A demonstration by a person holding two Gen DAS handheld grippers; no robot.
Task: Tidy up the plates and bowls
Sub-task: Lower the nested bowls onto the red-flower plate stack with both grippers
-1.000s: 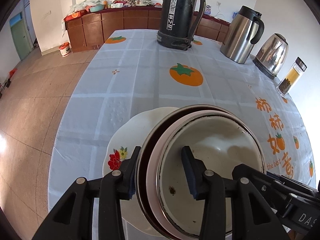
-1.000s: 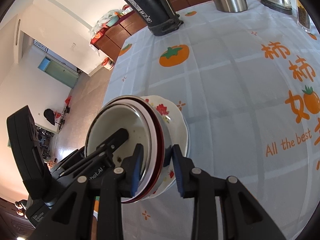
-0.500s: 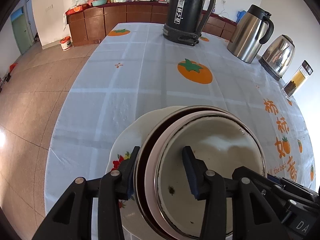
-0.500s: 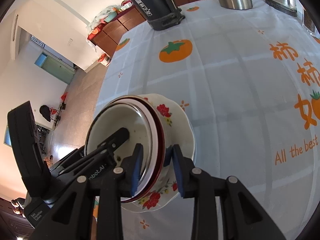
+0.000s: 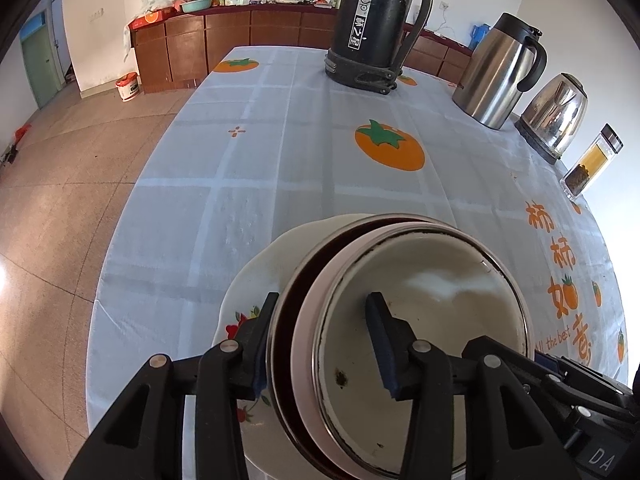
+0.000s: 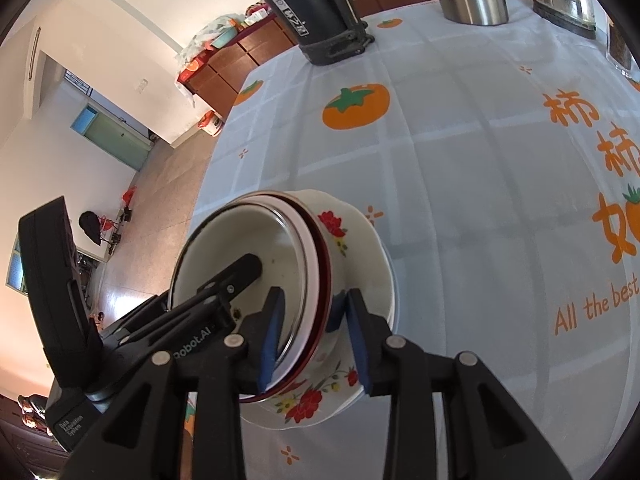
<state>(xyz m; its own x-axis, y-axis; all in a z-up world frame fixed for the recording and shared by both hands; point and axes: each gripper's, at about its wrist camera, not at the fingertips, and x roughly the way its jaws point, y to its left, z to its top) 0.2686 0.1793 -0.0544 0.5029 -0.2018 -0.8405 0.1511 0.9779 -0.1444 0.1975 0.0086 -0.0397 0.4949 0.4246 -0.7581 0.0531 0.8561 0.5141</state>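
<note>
My left gripper clamped bowls' rim at 9 o'clock; my right gripper clamped rim at 3. Bowls sat tilted in plate, on table's near edge.

A: Nested bowls at 6 o'clock in the left wrist view, sitting in a plate on the table. Anything behind?

B: Yep. Big flask way back at 12. Steel jug at 1, kettle just right of it, then a glass bottle at 2, all in a row along the right edge.

A: And off the table?

B: Cabinets behind the far end, around 11. Bucket on the floor left of those.
</note>
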